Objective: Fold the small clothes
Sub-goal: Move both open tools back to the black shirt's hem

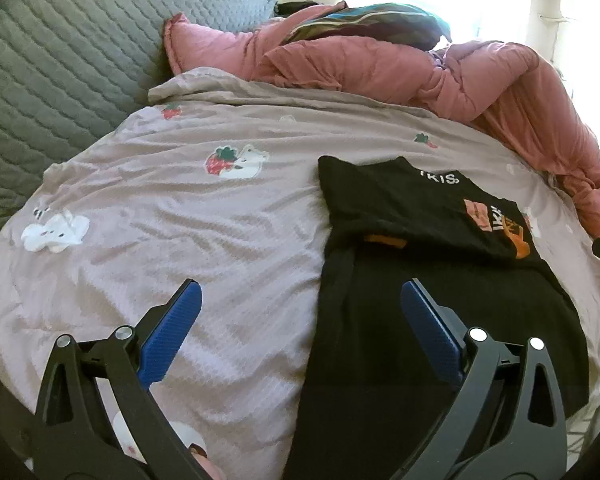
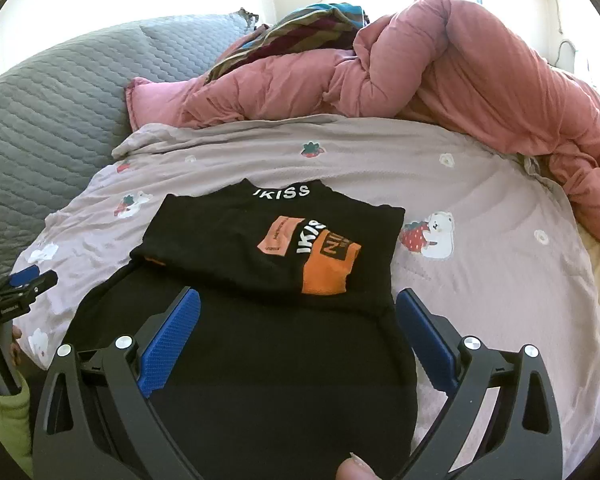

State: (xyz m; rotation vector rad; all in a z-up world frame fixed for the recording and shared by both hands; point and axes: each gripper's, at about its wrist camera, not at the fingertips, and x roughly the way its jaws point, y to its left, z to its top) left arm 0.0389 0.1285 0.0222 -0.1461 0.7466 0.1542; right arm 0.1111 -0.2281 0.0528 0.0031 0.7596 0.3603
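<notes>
A small black garment (image 2: 260, 344) with white lettering and orange patches lies on the pale pink bedspread (image 2: 480, 280); its upper part is folded down over the lower part. My right gripper (image 2: 298, 300) hovers open just above the garment's middle, blue pads apart, holding nothing. In the left wrist view the same black garment (image 1: 420, 300) lies to the right. My left gripper (image 1: 300, 292) is open over the garment's left edge, its left pad above bare bedspread (image 1: 180, 220). The left gripper (image 2: 24, 280) also shows at the far left of the right wrist view, held by a hand.
A bunched pink quilt (image 2: 440, 72) lies across the back of the bed, with a striped cloth (image 2: 308, 24) on top. A grey quilted cover (image 1: 60, 60) rises at the left. A fingertip (image 2: 354, 468) shows at the bottom edge. A bright window is behind.
</notes>
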